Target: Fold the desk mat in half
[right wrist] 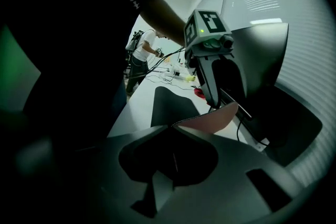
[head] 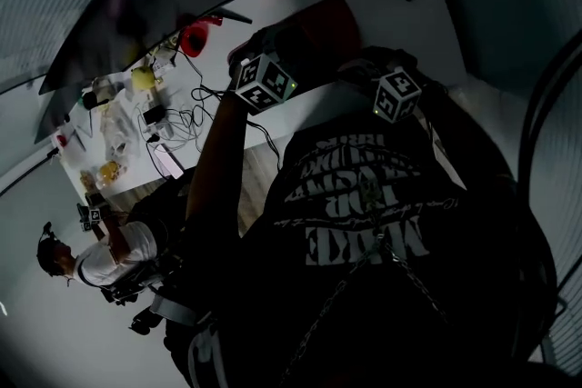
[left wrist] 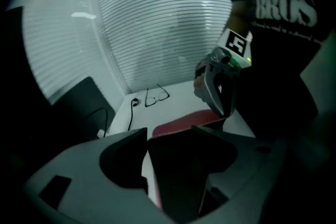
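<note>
The desk mat [left wrist: 184,122], black on top and red underneath, lies on the white tabletop [left wrist: 173,94] along the edge nearest the person, well away from the cluttered end. One side of it is raised off the surface, so the red underside shows. The right gripper [right wrist: 170,126] has its jaws together, and the mat's stitched edge runs right into their tips. The view is dark there, but it looks like a real pinch on that edge. The left gripper [left wrist: 170,139] has its jaws wide apart with the mat's lifted flap between them, and the pads are not pressing on it. The step in hand seems to be carrying the raised side over to the opposite one. To do that well, the left jaws should close on the flap first. Otherwise one hand carries the whole edge, and the free corner will probably droop and skew the fold. With both corners held, keep them level and the edge lightly taut, then lay edge on edge before flattening the crease. A pair of glasses [left wrist: 156,95] and a cable [left wrist: 131,107] sit beyond the mat toward the tabletop's far edge, so the fold should stop short of them.
</note>
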Action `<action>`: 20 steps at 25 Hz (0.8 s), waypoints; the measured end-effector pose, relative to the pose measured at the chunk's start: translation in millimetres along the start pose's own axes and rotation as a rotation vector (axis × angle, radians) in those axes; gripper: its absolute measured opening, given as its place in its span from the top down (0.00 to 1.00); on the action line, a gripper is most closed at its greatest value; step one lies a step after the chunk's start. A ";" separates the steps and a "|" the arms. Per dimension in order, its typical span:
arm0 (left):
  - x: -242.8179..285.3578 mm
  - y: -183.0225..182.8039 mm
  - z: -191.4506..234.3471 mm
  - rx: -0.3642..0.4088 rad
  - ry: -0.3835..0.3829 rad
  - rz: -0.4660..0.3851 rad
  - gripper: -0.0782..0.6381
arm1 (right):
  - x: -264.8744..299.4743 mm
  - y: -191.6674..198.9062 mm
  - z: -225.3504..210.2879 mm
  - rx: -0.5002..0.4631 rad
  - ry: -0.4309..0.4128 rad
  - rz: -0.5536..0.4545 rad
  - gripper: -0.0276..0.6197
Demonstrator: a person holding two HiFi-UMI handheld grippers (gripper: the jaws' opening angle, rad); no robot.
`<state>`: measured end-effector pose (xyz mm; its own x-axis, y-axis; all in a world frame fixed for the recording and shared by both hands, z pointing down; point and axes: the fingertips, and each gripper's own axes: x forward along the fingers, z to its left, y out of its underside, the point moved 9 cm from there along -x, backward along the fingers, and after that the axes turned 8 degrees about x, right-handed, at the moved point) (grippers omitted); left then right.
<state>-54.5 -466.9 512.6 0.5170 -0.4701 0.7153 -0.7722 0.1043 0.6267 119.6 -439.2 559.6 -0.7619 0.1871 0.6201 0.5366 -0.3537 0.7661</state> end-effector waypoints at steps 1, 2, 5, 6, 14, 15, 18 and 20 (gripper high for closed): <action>2.3 -1.9 1.5 0.079 0.024 0.012 0.54 | -1.8 -0.7 -0.3 -0.003 -0.016 0.009 0.93; 4.6 -3.4 2.4 0.165 0.048 0.030 0.54 | -4.3 -2.2 -0.5 -0.004 -0.033 0.016 0.93; 13.0 -5.5 1.3 0.402 0.145 0.085 0.47 | -10.3 -7.9 1.9 -0.013 -0.072 0.036 0.93; 15.8 -6.0 0.0 0.452 0.183 0.096 0.47 | -10.8 -9.3 3.1 -0.017 -0.079 0.041 0.93; 16.8 13.5 -13.7 0.233 0.205 0.068 0.86 | -9.4 10.9 -13.4 0.199 0.012 0.042 0.93; 10.2 15.9 -15.9 0.166 0.202 0.046 0.86 | -12.1 15.7 -19.1 0.250 0.028 0.041 0.93; -18.5 19.0 -25.6 0.024 0.207 -0.010 0.86 | -19.0 20.3 -40.8 0.333 0.047 0.014 0.78; -42.1 15.7 -33.0 -0.017 0.202 -0.016 0.86 | -15.3 14.1 -53.1 0.286 0.003 0.025 0.72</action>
<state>-76.2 -416.5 502.6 0.5942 -0.2865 0.7515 -0.7579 0.1134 0.6425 119.5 -495.7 551.9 -0.7483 0.1787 0.6389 0.6351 -0.0854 0.7677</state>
